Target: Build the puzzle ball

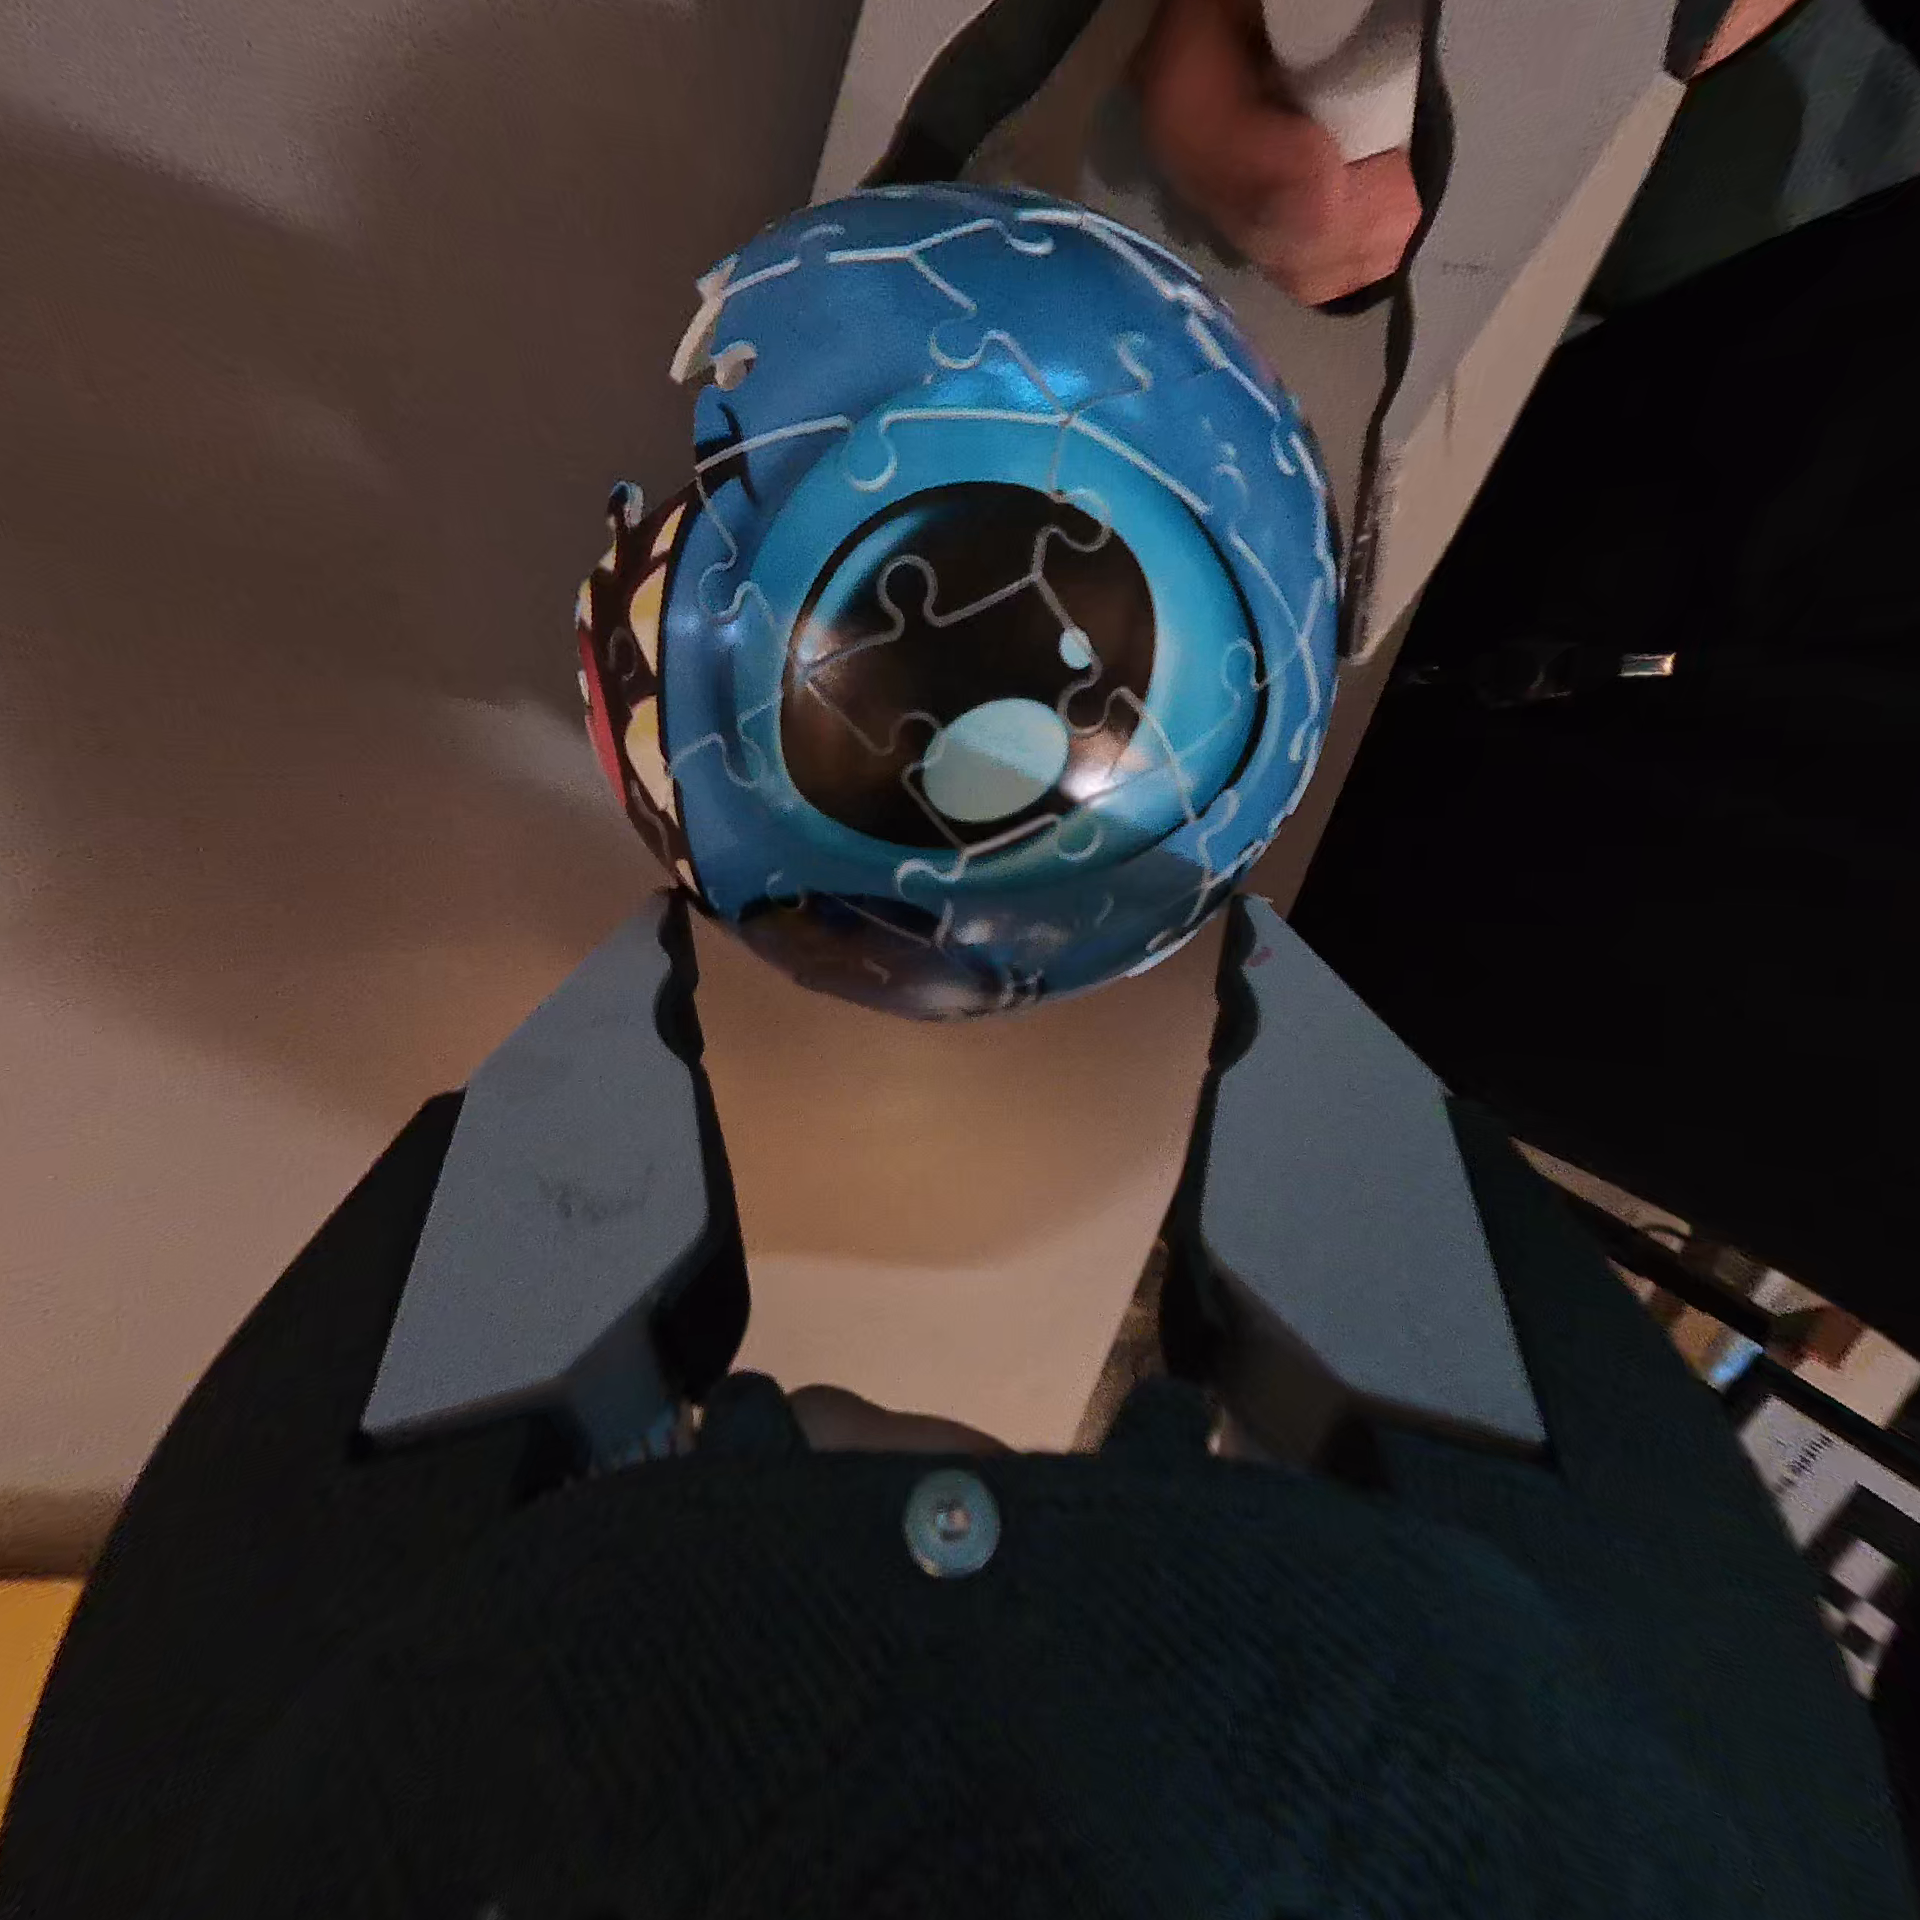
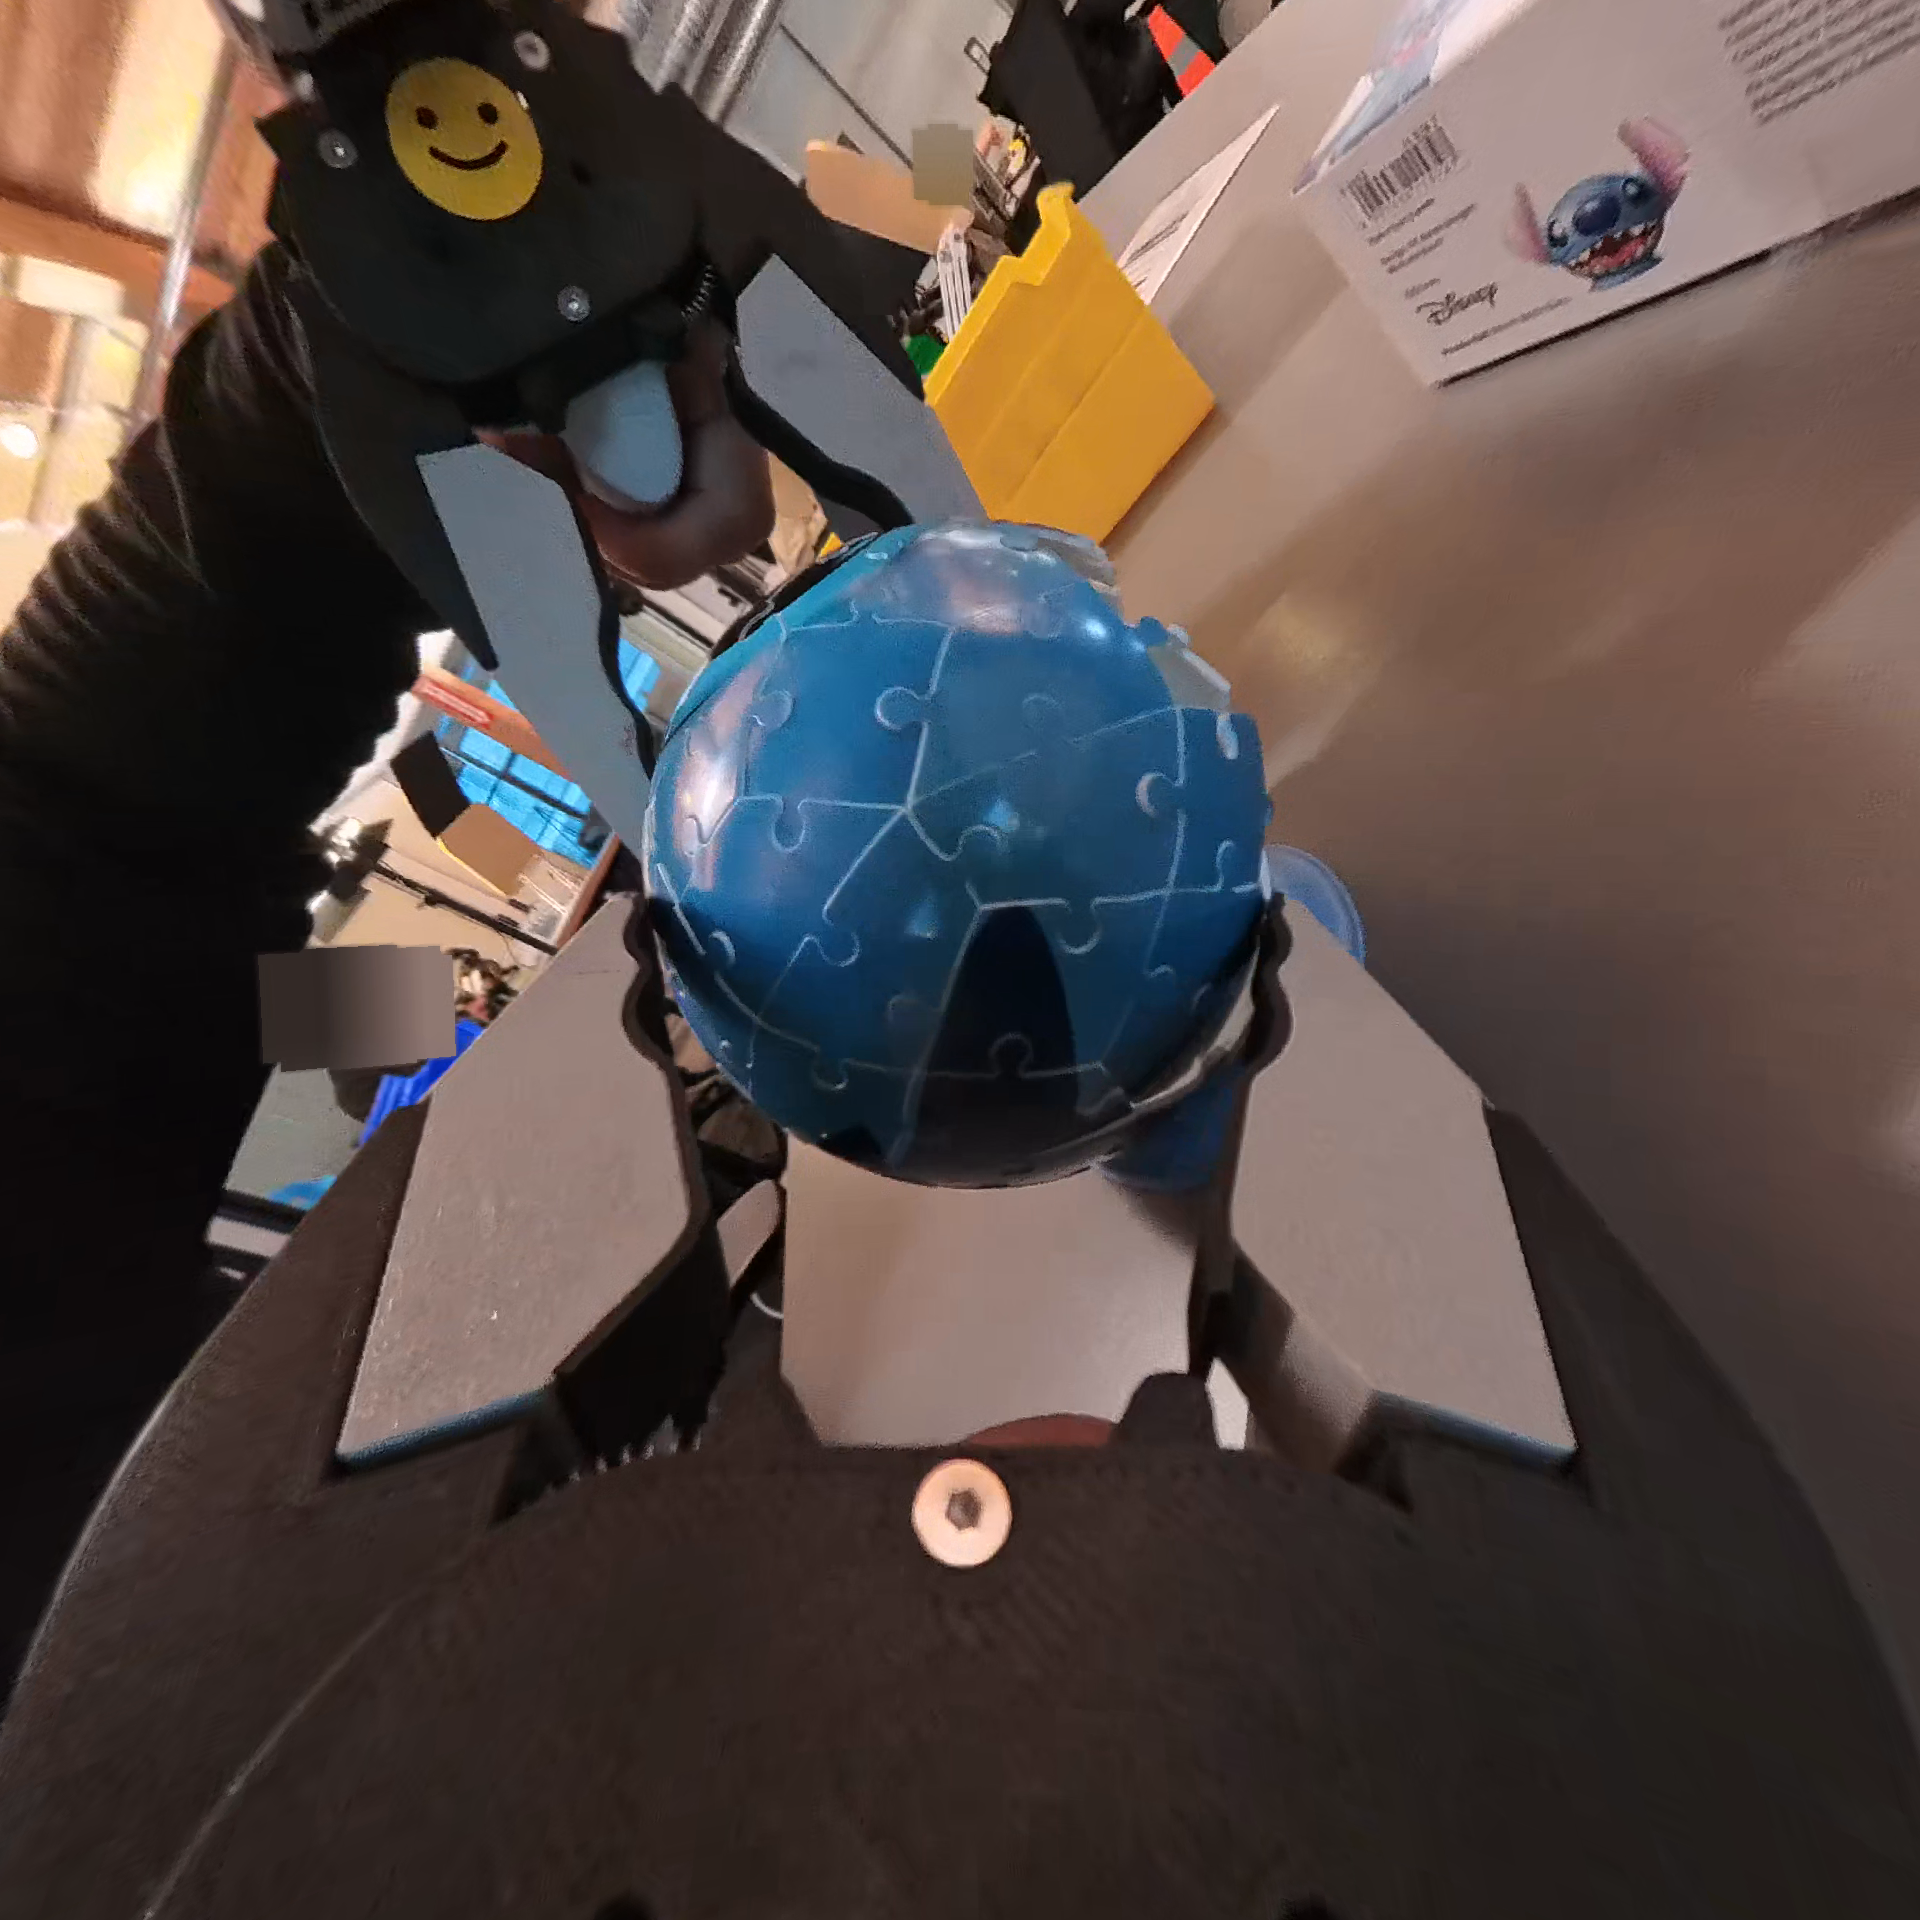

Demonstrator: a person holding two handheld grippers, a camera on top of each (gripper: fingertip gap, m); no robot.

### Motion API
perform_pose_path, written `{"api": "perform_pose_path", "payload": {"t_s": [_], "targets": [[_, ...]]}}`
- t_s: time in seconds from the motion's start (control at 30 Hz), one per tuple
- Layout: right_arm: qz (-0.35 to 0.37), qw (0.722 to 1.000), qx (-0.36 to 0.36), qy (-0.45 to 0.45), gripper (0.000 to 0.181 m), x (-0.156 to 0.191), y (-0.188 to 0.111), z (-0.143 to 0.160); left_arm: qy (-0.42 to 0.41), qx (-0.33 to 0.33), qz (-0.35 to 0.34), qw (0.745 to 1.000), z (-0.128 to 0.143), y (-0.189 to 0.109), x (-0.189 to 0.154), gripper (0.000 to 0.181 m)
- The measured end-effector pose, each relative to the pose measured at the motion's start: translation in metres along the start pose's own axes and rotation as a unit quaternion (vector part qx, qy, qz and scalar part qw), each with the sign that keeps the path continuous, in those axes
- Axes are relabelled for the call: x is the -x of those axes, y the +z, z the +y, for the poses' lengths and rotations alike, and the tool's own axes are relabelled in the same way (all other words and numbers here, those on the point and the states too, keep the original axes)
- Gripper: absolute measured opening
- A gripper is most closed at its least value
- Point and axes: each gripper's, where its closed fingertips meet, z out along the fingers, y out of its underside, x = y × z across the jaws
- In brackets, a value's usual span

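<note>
Now the puzzle ball (image 2: 951, 883) is held up in the air above the pale bench (image 2: 1558, 727), pinched from two sides. In the right wrist view the right claw (image 2: 951, 956) is seen clamped on the ball, one flat grey finger pressed to each flank at its widest part. The left claw (image 1: 951, 914) is set wide apart with its tips right at the ball's lower edge; whether a real grip is made there cannot be told, though in the right wrist view its long grey fingers (image 2: 540, 623) are seen reaching the far side of the ball.

The shell is glossy, hard-looking plastic in curved interlocking pieces, deep blue with thin pale seams. A big dark eye ringed in lighter blue is shown in the left wrist view. Gaps are visible along the upper left rim, where a white-edged piece (image 1: 707, 332) sticks out loose, so the sphere is judged nearly but not fully closed.

Pressure should be kept light and even, since a hollow shell of snapped pieces could probably be popped apart by a hard squeeze. A yellow bin (image 2: 1070, 384) and a white product box (image 2: 1558, 208) are left on the bench behind.
</note>
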Motion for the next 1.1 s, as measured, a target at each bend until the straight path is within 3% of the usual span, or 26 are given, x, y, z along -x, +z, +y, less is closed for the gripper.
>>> {"api": "perform_pose_path", "payload": {"t_s": [0.23,0.33,0.43,0.57,0.67,0.87,1.03,1.1], "targets": [[-0.001,0.996,-0.013,-0.090,0.109,0.004,-0.005,-0.010,0.103,-0.162,-0.048,0.980,0.001,0.000,0.002,0.096],[-0.016,0.989,-0.042,-0.141,0.105,0.014,-0.017,-0.021,0.146,-0.239,-0.119,0.953,0.005,0.002,0.009,0.104],[0.026,0.970,-0.025,-0.240,0.107,0.011,-0.021,-0.015,0.197,-0.322,-0.204,0.903,0.002,-0.002,0.010,0.104],[0.121,0.920,-0.028,-0.372,0.126,0.002,-0.028,-0.014,0.241,-0.394,-0.273,0.844,-0.001,-0.007,0.010,0.105],[0.139,0.873,-0.017,-0.467,0.136,0.012,-0.026,-0.002,0.284,-0.415,-0.292,0.814,0.001,-0.002,0.007,0.095],[0.201,0.788,0.027,-0.582,0.138,0.000,-0.015,0.012,0.349,-0.401,-0.321,0.784,-0.007,0.012,0.006,0.106],[0.211,0.753,0.051,-0.621,0.136,-0.014,-0.008,0.010,0.375,-0.412,-0.362,0.747,-0.012,0.011,0.010,0.103],[0.211,0.732,0.055,-0.645,0.123,-0.016,-0.005,0.010,0.375,-0.421,-0.356,0.745,-0.014,0.013,0.010,0.101]]}}
